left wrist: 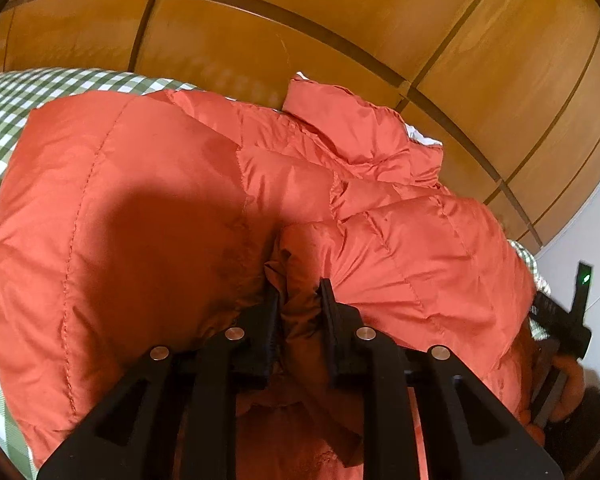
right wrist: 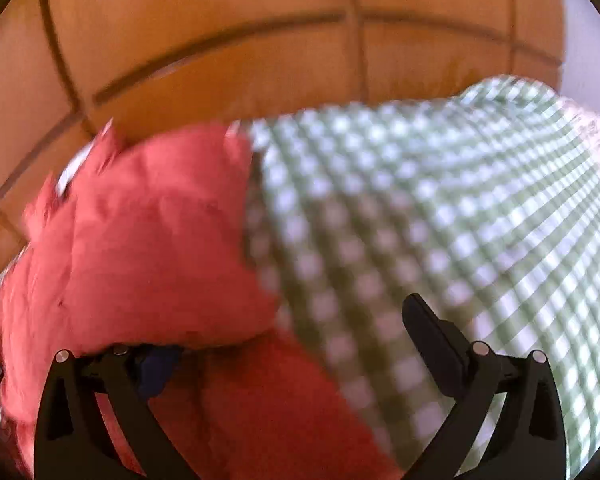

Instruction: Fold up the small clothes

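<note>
Orange quilted nylon fills the near field of the left wrist view: the puffy jacket (left wrist: 180, 208) lies spread on a green-and-white checked cloth (left wrist: 4, 120), and a bunched fold of it sits squeezed between the narrow-set fingers of the left gripper (left wrist: 300, 292). Judged clenched on that fold; pads look pressed into the fabric on both sides. Likely pinned low so the panel lands flat and does not spring back, since the padding is springy.

Right gripper (right wrist: 288, 328), own view heavily blurred: jaws stand wide apart, released. One finger (right wrist: 432, 340) is out over the checked cloth (right wrist: 460, 220); the other is half buried under the jacket's edge (right wrist: 140, 240). Nothing visibly pinched between them. Probably freed to go for another grab point, but cannot tell which.

Further out, the collar or hood end (left wrist: 340, 120) is rumpled up against the wooden panelled wall (left wrist: 300, 20), with a sliver of white lining or label (left wrist: 420, 136) peeking out. No text readable on it. At the far right edge of the left view a dark device with a small green light (left wrist: 584, 280) shows beside pale wall; it may be part of the other gripper's rig, not sure.

No brand, logo or writing legible anywhere on jacket, cloth or grippers.

Fold looks partway done: body is doubled over, collar end untidy.
</note>
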Available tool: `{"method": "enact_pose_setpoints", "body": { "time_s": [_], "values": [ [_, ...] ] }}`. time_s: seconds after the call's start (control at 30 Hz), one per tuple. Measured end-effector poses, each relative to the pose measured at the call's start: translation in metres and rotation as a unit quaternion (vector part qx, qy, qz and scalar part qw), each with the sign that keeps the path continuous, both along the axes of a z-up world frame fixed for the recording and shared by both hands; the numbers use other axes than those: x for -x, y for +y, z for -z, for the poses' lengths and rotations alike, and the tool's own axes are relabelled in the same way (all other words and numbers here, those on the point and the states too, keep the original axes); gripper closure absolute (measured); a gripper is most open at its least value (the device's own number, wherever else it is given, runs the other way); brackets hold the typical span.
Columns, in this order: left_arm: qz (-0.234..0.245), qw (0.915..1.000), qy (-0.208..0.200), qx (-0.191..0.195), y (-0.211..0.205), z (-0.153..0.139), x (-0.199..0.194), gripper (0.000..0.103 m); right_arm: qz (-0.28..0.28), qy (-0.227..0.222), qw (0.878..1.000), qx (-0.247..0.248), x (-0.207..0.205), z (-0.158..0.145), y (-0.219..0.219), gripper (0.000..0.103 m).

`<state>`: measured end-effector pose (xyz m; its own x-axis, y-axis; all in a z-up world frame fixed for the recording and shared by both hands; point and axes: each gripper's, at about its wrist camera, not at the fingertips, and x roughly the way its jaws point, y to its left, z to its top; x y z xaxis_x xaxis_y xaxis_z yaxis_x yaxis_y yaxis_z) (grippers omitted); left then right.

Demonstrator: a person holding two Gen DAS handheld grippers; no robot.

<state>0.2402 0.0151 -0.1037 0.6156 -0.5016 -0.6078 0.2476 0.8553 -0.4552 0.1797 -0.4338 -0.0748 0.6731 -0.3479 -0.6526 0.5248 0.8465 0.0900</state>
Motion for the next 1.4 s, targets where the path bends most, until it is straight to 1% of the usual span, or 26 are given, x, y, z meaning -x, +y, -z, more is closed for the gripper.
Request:
{"method": "enact_pose_setpoints", "body": {
  "time_s": [0.03,0.07,0.1,0.17,0.2,0.23,0.3,0.33,0.43,0.47,0.53,0.57,0.6,0.63,0.73,0.77,0.83,0.93,1.0,1.03,1.1,1.17,1.27,1.33,1.37,1.4],
  "values": [
    [0.010,0.9999,-0.004,-0.002,-0.003,-0.001,0.001,0.073,0.030,-0.013,0.999,0.022,0.008,-0.006,0.000,0.002],
    [0.018,0.9998,-0.009,-0.008,-0.008,-0.002,0.002,0.064,0.052,-0.021,0.998,0.031,0.015,-0.010,-0.001,0.002],
    [0.022,0.9995,-0.013,-0.019,-0.012,-0.003,0.004,0.059,0.073,-0.011,0.997,0.035,0.022,-0.007,-0.003,0.002],
    [0.031,0.9985,-0.020,-0.041,-0.021,-0.003,0.007,0.056,0.088,0.033,0.995,0.031,0.023,0.010,-0.005,0.002],
    [0.034,0.9980,-0.022,-0.049,-0.024,-0.003,0.007,0.056,0.082,0.083,0.993,0.005,0.016,0.028,-0.011,0.002],
    [0.036,0.9978,-0.022,-0.052,-0.025,-0.003,0.007,0.056,0.070,0.107,0.991,-0.038,0.014,0.040,-0.018,0.002],
    [0.036,0.9980,-0.020,-0.049,-0.024,-0.002,0.006,0.056,0.057,0.080,0.991,-0.092,0.025,0.037,-0.032,0.002],
    [0.035,0.9981,-0.020,-0.047,-0.022,-0.002,0.006,0.056,0.051,0.078,0.991,-0.094,0.032,0.033,-0.033,0.002],
    [0.035,0.9981,-0.019,-0.047,-0.021,-0.002,0.005,0.056,0.067,0.082,0.993,-0.052,0.059,0.016,-0.029,0.002],
    [0.035,0.9981,-0.019,-0.048,-0.021,-0.001,0.005,0.056,0.074,0.068,0.994,-0.039,0.069,0.008,-0.028,0.002],
    [0.036,0.9979,-0.019,-0.049,-0.022,-0.001,0.005,0.055,0.073,0.003,0.997,-0.018,0.086,-0.017,-0.020,0.002],
    [0.037,0.9978,-0.019,-0.051,-0.023,-0.001,0.005,0.055,0.063,-0.024,0.998,-0.010,0.085,-0.026,-0.015,0.002],
    [0.036,0.9978,-0.019,-0.053,-0.023,-0.001,0.004,0.054,0.039,-0.043,0.998,-0.004,0.075,-0.035,-0.008,0.002],
    [0.036,0.9977,-0.019,-0.054,-0.024,-0.002,0.004,0.054,0.015,-0.047,0.999,-0.002,0.064,-0.040,-0.002,0.002],
    [0.036,0.9976,-0.019,-0.056,-0.024,-0.002,0.005,0.054,-0.064,-0.035,0.997,0.002,0.011,-0.042,0.023,0.002],
    [0.036,0.9976,-0.019,-0.056,-0.025,-0.002,0.005,0.054,-0.080,-0.032,0.996,0.008,-0.005,-0.039,0.029,0.002],
    [0.036,0.9975,-0.020,-0.057,-0.025,-0.002,0.005,0.054,-0.099,-0.010,0.994,0.040,-0.039,-0.032,0.045,0.002],
    [0.036,0.9975,-0.019,-0.057,-0.025,-0.001,0.005,0.054,-0.085,0.031,0.992,0.087,-0.076,-0.013,0.040,0.002],
    [0.040,0.9974,-0.020,-0.055,-0.025,0.000,0.005,0.048,-0.037,0.070,0.991,0.104,-0.082,0.007,0.022,0.002],
    [0.047,0.9971,-0.022,-0.055,-0.027,0.000,0.005,0.045,-0.016,0.071,0.994,0.086,-0.076,0.014,0.010,0.002],
    [0.061,0.9959,-0.026,-0.063,-0.033,0.001,0.005,0.033,0.029,0.070,0.997,0.031,-0.071,0.031,-0.015,0.002],
    [0.067,0.9942,-0.028,-0.080,-0.040,0.001,0.005,0.029,0.036,0.069,0.997,0.013,-0.068,0.035,-0.022,0.002],
    [0.060,0.9928,-0.029,-0.099,-0.043,-0.004,0.006,0.029,0.034,0.068,0.997,0.021,-0.067,0.035,-0.021,0.002],
    [0.049,0.9928,-0.017,-0.108,-0.044,-0.010,0.008,0.030,0.033,0.063,0.997,0.016,-0.066,0.036,-0.023,0.002],
    [0.048,0.9935,-0.008,-0.103,-0.045,-0.014,0.009,0.038,0.033,0.060,0.998,0.014,-0.065,0.038,-0.023,0.002],
    [0.050,0.9946,0.003,-0.091,-0.045,-0.019,0.009,0.056,0.033,0.058,0.998,0.014,-0.064,0.038,-0.024,0.002]
  ]
}}
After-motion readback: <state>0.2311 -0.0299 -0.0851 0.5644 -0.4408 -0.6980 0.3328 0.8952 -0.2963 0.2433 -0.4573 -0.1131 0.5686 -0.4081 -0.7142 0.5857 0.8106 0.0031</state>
